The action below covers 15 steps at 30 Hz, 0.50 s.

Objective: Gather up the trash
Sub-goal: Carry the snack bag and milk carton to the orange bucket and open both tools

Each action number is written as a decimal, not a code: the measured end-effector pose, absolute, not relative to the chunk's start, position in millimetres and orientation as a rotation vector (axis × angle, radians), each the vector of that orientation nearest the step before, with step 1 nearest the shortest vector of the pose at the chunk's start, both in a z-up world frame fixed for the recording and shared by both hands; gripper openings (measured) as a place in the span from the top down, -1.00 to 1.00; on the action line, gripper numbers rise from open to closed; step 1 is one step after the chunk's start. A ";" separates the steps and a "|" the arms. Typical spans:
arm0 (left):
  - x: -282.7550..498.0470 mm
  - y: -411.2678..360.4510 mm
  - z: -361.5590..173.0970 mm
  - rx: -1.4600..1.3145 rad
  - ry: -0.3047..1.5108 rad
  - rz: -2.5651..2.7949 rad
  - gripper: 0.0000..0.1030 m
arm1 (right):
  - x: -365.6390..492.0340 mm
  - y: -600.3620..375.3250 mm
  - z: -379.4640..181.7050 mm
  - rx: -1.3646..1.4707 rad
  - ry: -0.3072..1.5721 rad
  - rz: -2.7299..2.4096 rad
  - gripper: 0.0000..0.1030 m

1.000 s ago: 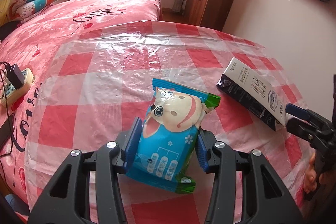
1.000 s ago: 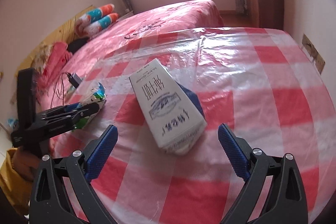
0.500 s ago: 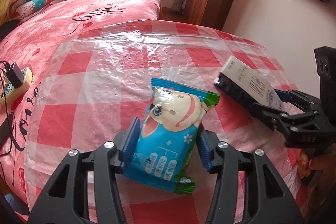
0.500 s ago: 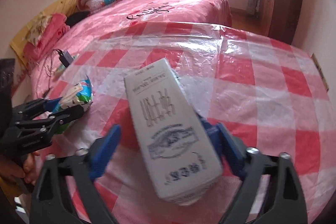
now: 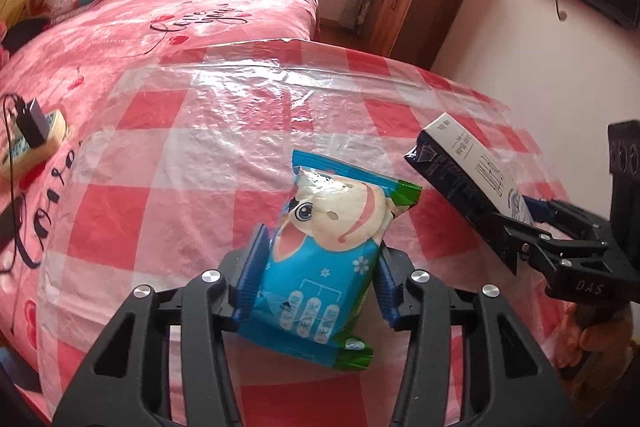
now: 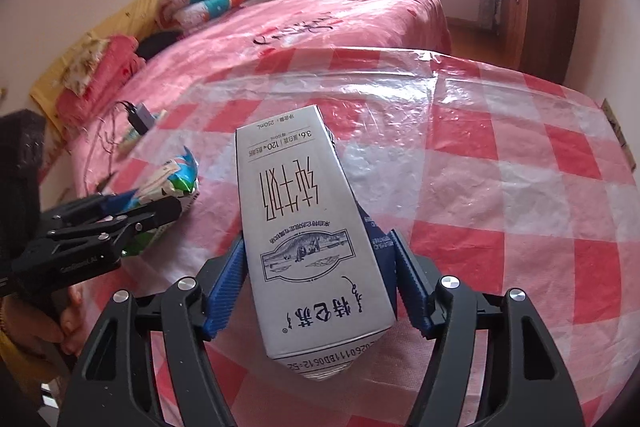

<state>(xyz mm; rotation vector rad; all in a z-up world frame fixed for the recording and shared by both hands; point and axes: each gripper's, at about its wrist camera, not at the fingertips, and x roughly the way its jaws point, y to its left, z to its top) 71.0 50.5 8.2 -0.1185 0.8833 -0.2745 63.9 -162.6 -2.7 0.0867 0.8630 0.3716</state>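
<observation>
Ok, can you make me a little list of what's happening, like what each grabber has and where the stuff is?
left gripper: shut on the blue snack packet
right gripper: jaws just closing, pads now pressing the sides of the milk carton
surface: red-and-white checked plastic sheet over a pink bed
nearby: charger and power strip on the bed

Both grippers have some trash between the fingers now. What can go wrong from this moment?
1. The milk carton tapers and the right gripper, jaws just closing, grips only its lower end; it may tip or slide out.
2. The snack packet in the left gripper is soft and glossy, so it may slip.
3. The plastic sheet could snag.
</observation>
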 end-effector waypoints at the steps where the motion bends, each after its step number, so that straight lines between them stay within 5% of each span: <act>1: 69.3 51.2 8.0 -0.126 0.881 -0.268 0.05 | 64.0 -164.9 -2.8 0.104 0.863 0.381 -0.32; 15: 29.7 67.3 10.2 -0.264 0.858 -0.231 0.13 | 25.9 -157.8 5.9 0.184 0.852 0.473 -0.31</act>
